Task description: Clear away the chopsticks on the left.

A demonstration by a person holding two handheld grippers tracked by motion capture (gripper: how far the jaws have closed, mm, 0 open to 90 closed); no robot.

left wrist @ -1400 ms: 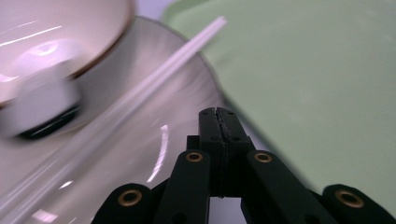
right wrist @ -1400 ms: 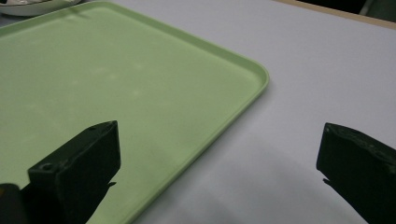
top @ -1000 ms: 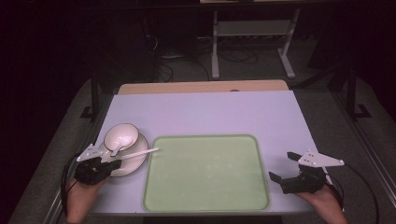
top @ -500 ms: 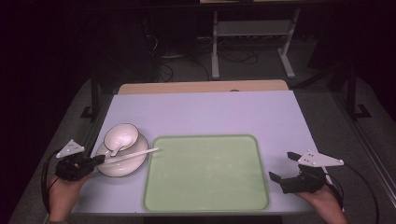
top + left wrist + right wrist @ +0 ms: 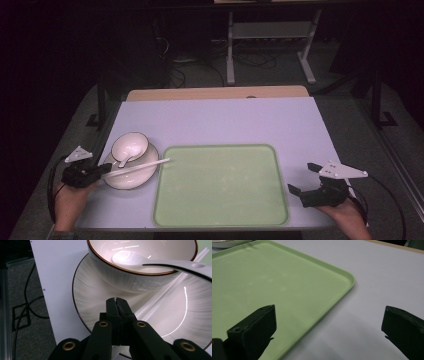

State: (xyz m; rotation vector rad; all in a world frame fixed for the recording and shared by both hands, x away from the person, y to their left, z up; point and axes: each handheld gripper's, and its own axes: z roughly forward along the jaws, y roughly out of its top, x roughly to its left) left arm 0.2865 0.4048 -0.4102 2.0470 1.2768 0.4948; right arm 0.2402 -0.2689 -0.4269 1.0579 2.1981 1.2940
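Observation:
A white plate near the table's left edge carries a white bowl with a spoon in it. White chopsticks lie across the plate toward the green tray. My left gripper is shut, with its tips at the plate's left rim. In the left gripper view its jaws are pressed together over the plate, with nothing seen between them and the chopsticks just to their right. My right gripper stands open by the tray's right edge, its jaws wide apart and empty.
The pale mat covers the table, with a wooden strip along its far edge. Cables and a metal stand sit on the dark floor beyond. The left gripper's cable loops off the table's left side.
My left hand and gripper have moved left, from over the plate to its left rim. The plate, bowl, chopsticks and right gripper have stayed where they were.

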